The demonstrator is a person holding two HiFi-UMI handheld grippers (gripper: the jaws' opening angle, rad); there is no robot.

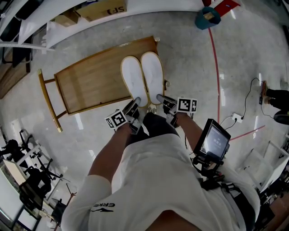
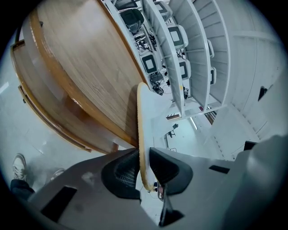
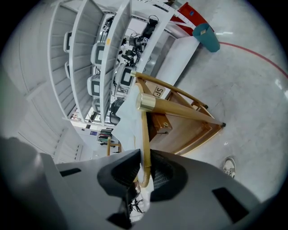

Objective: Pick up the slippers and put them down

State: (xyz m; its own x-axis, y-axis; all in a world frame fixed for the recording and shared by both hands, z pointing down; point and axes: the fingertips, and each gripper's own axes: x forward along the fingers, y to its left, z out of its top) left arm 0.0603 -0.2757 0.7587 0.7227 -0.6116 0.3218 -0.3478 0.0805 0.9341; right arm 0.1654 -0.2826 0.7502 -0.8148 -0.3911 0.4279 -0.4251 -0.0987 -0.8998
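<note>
Two white slippers lie side by side over the wooden table [image 1: 86, 85], toes pointing away, heels at its near edge. My left gripper [image 1: 134, 104] is shut on the heel of the left slipper [image 1: 132, 77]. My right gripper [image 1: 161, 100] is shut on the heel of the right slipper [image 1: 152, 74]. In the left gripper view the left slipper [image 2: 141, 130] shows edge-on, its tan sole rim pinched between the black pads of the left gripper [image 2: 144, 168]. In the right gripper view the right slipper [image 3: 131, 114] is likewise clamped in the right gripper [image 3: 145, 173]. Whether the soles rest on the wood I cannot tell.
The table has a raised rail at its left end [image 1: 48, 101]. A teal bin [image 1: 207, 18] and a red floor line [image 1: 217, 67] lie to the far right, a power strip with cable [image 1: 237, 118] to the right, and a cardboard box [image 1: 101, 9] behind. White shelving [image 2: 189, 54] stands beyond the table.
</note>
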